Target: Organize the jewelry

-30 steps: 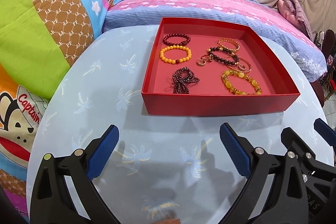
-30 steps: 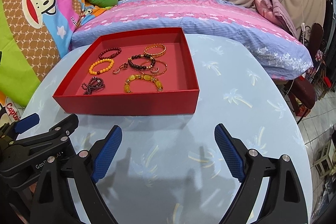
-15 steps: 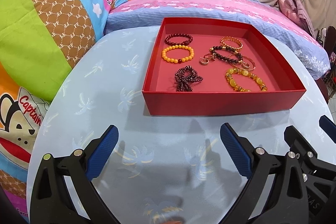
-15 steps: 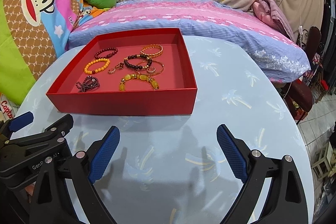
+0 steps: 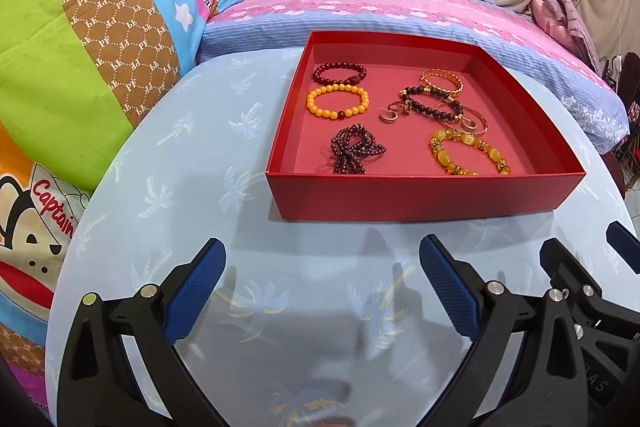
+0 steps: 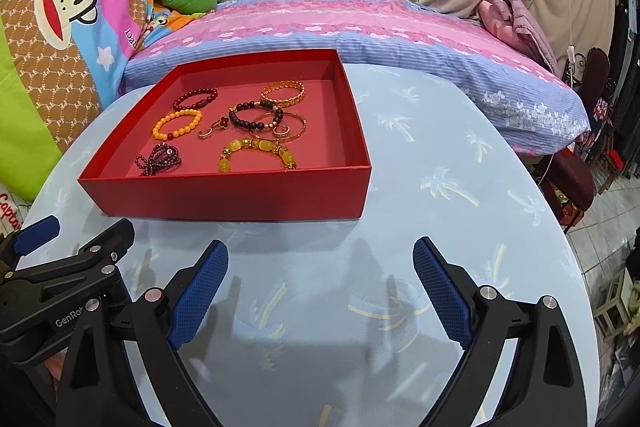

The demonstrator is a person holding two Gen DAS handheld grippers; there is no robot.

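Note:
A shallow red tray [image 5: 420, 197] [image 6: 224, 197] stands on the round light blue table. In it lie a dark red bead bracelet [image 5: 339, 73], an orange bead bracelet [image 5: 338, 101], a bunched dark bead strand [image 5: 356, 148], a black bead bracelet [image 5: 434, 103], a gold bangle [image 5: 441, 81], a yellow stone bracelet [image 5: 466, 153] and small rings [image 5: 390, 115]. My left gripper [image 5: 322, 283] is open and empty, short of the tray's near wall. My right gripper [image 6: 320, 285] is open and empty beside it, also short of the tray.
The table [image 6: 460, 163] stretches bare to the right of the tray. A pink and blue bed [image 6: 360, 27] runs behind the table. Cartoon-print cushions [image 5: 80, 27] press against the table's left edge. A chair [image 6: 572, 179] stands at the far right.
Both grippers have drawn back and lowered a little, so the tray sits slightly higher and farther in both views. The jaws stay open. The jewelry has not moved.

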